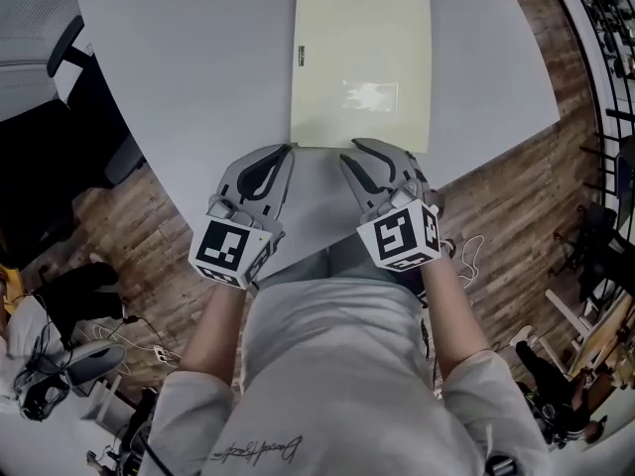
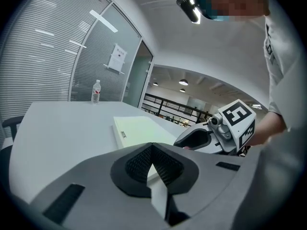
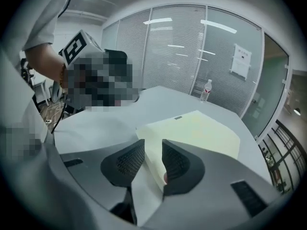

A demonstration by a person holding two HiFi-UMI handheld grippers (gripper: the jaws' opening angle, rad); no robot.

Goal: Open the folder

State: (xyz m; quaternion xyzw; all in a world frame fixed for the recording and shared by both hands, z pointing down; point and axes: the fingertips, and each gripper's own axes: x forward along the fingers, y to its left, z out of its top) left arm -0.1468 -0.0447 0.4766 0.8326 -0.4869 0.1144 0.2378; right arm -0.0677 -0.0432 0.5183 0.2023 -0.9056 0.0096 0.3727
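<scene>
Head view: closed folder (image 1: 362,62) flat on table (image 1: 198,67); left gripper (image 1: 290,149) jaws together, right gripper (image 1: 350,150) jaws apart at its near edge.

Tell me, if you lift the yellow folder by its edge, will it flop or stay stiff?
The folder looks thin and lies flat, so it would probably bend a bit, not stay board-stiff. It likely feels light. Its shiny face and the smooth table suggest that it may slide when pushed.
</scene>
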